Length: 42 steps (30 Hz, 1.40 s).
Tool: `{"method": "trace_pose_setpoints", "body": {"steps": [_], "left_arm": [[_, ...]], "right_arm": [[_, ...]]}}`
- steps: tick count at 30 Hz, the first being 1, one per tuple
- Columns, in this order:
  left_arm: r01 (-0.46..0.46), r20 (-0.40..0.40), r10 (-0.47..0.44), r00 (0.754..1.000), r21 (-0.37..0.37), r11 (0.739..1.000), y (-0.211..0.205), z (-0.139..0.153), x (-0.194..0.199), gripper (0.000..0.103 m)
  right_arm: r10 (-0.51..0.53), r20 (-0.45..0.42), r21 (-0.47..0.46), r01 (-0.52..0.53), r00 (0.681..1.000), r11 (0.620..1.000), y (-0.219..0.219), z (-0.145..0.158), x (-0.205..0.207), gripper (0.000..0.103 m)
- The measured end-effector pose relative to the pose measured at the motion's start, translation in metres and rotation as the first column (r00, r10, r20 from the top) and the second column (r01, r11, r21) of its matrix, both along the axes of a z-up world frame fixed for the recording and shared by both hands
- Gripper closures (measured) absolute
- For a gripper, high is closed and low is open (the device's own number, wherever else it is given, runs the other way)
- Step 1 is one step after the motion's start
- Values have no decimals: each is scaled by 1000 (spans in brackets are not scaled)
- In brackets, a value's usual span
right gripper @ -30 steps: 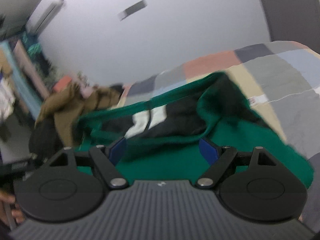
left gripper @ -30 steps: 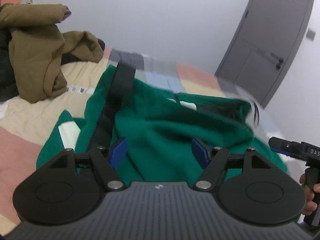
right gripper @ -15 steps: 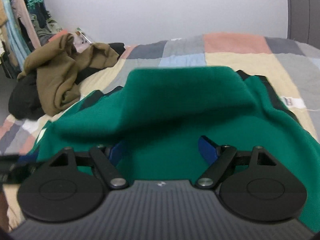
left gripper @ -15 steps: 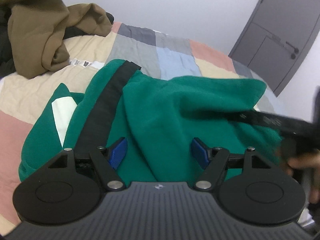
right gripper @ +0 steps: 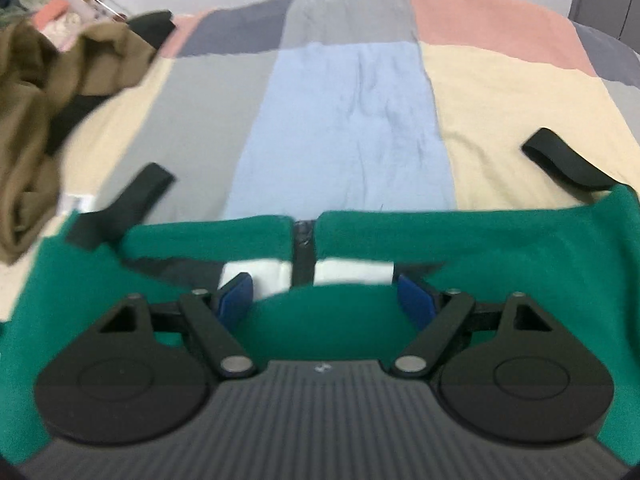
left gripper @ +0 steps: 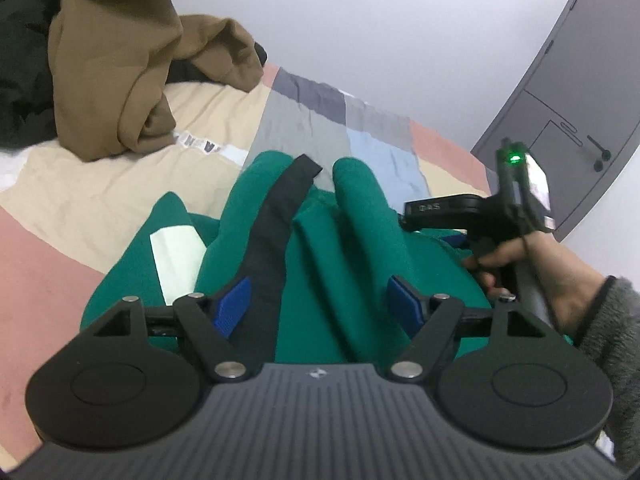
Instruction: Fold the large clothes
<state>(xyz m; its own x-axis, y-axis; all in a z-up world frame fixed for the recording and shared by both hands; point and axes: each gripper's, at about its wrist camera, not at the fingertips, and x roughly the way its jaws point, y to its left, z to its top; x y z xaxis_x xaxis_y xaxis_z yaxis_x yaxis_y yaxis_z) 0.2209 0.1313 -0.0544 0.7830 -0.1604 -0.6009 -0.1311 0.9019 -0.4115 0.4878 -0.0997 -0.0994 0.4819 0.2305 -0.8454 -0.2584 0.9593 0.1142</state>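
Green jacket [left gripper: 352, 240] on bed, beneath wide left claw [left gripper: 320, 304]

black grippers with blue pads [left gripper: 236, 307] and ribbed grey bodies; the right hand [left gripper: 536, 276] wears a fuzzy grey sleeve [left gripper: 612, 344].

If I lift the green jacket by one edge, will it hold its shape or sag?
Likely sag: the green jacket already lies in soft rolls and folds on the bed. Its fuzzy surface probably grips rather than slips. The loose black cuffs would likely dangle.
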Motion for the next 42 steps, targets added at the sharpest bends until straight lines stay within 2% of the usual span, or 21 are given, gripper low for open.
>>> {"method": "trace_pose_setpoints", "body": {"steps": [3, 8, 10, 14, 19, 23, 27, 31, 33, 36, 42], "left_arm": [[4, -1, -4, 1000, -17, 1000, 3, -6, 6, 24], [24, 2, -24, 1000, -19, 1000, 3, -13, 10, 24], [30, 4, -30, 1000, -10, 1000, 2, -14, 11, 24], [31, 14, -31, 999, 4, 1000, 1, -10, 6, 24], [39, 52, -41, 998, 41, 998, -8, -1, -6, 24], [39, 60, -46, 997, 102, 994, -20, 8, -15, 23], [60, 58, -66, 996, 91, 994, -31, 16, -27, 19], [68, 64, -78, 995, 146, 987, -43, 23, -41, 12], [65, 57, -76, 996, 176, 982, -51, 26, -45, 10], [72, 36, -79, 996, 175, 982, -59, 26, -50, 8], [92, 3, -94, 996, 188, 978, -81, 23, -64, 5]], "right_arm": [[-9, 14, -3, 9, 1000, 1000, 6, -12, 7, 13], [-7, 44, 11, 6, 999, 1000, 3, -15, 3, 13], [-14, 60, 29, 12, 998, 1000, 0, -13, 0, 13], [-33, 92, 43, 29, 995, 999, -8, 0, -15, 22], [-1, 150, 92, -12, 989, 996, -28, 29, -58, 22], [-20, 211, 138, -9, 977, 990, -52, 56, -115, 22], [-96, 166, 284, 45, 982, 958, -82, 73, -170, 21], [-124, 170, 328, 63, 978, 943, -98, 77, -213, 21], [-133, 153, 349, 72, 979, 934, -106, 72, -229, 21], [-156, 131, 385, 94, 979, 918, -117, 64, -246, 21], [-226, 74, 494, 161, 971, 854, -137, 52, -271, 21]]}}
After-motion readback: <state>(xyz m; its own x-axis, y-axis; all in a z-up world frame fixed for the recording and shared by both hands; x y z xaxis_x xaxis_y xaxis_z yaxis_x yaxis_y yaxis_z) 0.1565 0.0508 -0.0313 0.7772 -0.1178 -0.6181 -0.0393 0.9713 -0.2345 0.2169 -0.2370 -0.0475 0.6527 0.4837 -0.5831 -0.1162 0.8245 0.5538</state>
